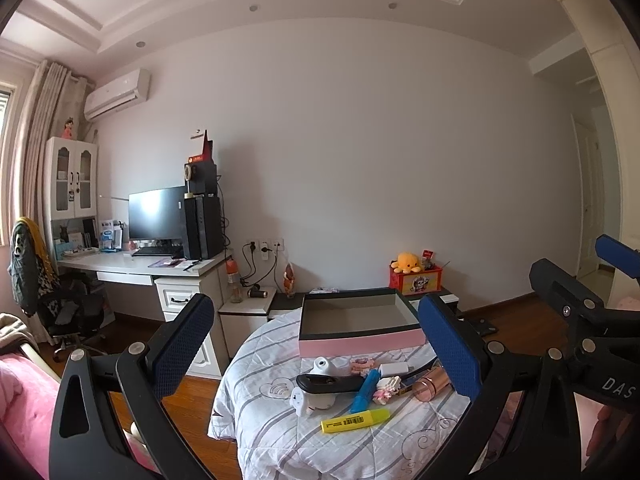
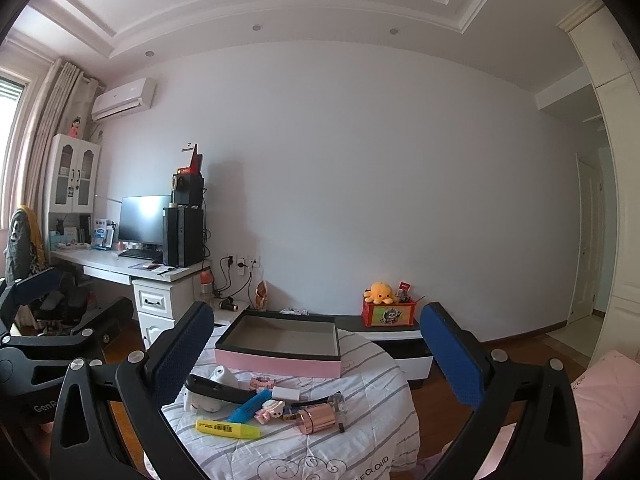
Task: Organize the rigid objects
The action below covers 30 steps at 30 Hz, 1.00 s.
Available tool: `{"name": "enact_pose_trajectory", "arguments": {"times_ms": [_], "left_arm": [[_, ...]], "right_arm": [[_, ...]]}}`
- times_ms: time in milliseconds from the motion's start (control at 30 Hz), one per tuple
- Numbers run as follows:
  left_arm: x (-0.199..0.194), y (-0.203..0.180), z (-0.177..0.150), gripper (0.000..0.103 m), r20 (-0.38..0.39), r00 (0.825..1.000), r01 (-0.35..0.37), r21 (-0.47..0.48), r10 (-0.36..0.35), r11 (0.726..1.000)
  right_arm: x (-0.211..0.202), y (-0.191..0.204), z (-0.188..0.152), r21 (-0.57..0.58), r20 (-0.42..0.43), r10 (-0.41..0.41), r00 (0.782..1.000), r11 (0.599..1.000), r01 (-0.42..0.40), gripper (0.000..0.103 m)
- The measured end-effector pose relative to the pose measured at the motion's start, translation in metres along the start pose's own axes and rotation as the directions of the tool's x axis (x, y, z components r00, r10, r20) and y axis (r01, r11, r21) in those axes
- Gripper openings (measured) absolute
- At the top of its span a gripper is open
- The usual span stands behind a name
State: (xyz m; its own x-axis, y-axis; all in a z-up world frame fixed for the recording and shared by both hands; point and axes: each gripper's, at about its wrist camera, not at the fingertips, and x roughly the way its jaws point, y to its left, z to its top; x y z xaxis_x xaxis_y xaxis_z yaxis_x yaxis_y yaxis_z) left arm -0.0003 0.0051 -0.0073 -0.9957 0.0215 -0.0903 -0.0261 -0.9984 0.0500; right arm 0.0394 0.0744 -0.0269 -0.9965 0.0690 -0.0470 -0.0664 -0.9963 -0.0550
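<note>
The left gripper (image 1: 316,348) is level with its blue-padded jaws spread wide and nothing between the pads. The right gripper (image 2: 316,354) is equally wide and empty, level beside it.

Ahead of both lies a round surface covered by a white quilt with grey stripes (image 1: 280,440), and the task's things sit on it in a loose cluster. Nearest is a yellow highlighter (image 1: 355,420) lying flat. Just behind it a blue tube-shaped item (image 1: 365,391) lies tilted, its upper end beside a black handle-shaped object (image 1: 330,383) that rests across a white toy (image 1: 311,400). To the right of the blue item sits a small pink-and-white block figure (image 1: 387,388), then a rose-gold cylinder (image 1: 430,386) on its side. A white charger block (image 1: 394,369) and a small pink flower-shaped piece (image 1: 361,364) lie further back.

Behind the cluster stands an open pink box with a dark rim (image 1: 360,346), its grey inside bare. Beyond it, on a low cabinet by the wall, a yellow plush octopus (image 1: 407,262) sits on a red tin (image 1: 416,282). A desk with a monitor (image 1: 157,214) stands to the left.
</note>
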Motion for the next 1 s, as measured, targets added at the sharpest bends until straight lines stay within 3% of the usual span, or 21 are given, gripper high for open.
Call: {"name": "enact_pose_trajectory", "arguments": {"times_ms": [1000], "left_arm": [[0.0044,0.0063,0.0004,0.103,-0.012,1.000,-0.023,0.011,0.023,1.000]], "right_arm": [[0.0016,0.0032,0.0046,-0.011,-0.018,0.005,1.000,1.000,-0.005,0.103]]}}
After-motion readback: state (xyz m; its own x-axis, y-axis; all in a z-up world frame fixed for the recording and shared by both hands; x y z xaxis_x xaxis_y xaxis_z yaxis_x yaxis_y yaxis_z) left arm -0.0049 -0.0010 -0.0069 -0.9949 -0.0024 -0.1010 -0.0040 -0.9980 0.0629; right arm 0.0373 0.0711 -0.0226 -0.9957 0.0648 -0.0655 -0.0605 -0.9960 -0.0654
